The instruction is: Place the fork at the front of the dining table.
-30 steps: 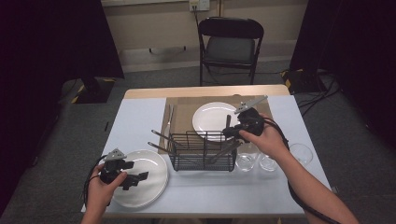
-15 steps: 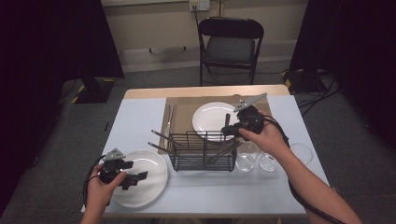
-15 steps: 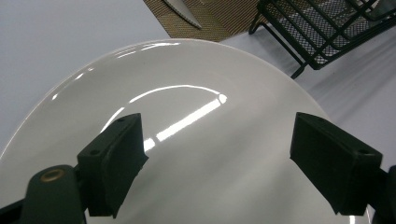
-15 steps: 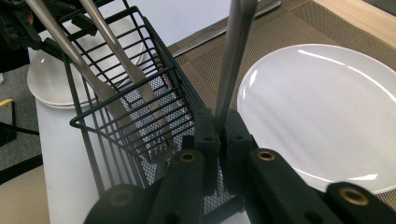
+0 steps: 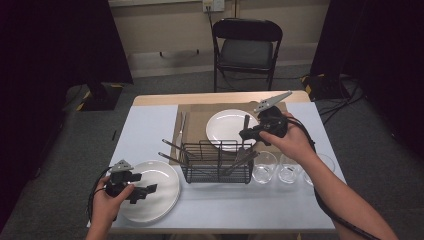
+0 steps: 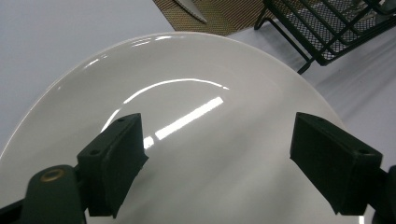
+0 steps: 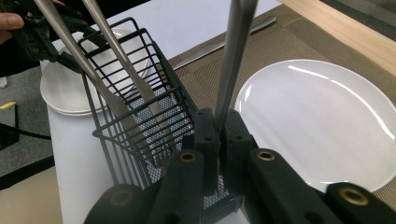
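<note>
A slim steel utensil (image 7: 236, 60) is clamped by its handle between the closed jaws of the right gripper (image 5: 248, 133), upright above the black wire cutlery basket (image 5: 216, 162), apparently for lifting clear toward the white plate on the brown woven mat (image 5: 227, 126) behind the basket. Left of the basket, the left gripper (image 5: 145, 190) is held wide open over a stack of white plates (image 5: 165, 176), gripping nothing.

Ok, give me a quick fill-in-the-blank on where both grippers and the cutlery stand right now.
1. The right gripper is shut on a metal ____ handle above the wire basket.
2. The left gripper hangs with jaws ____ over the near white plate.
3. Beside the wire basket stand ____ clear glasses.
4. The far plate lies on a brown ____.

Missing words: utensil; open; three; placemat
</note>
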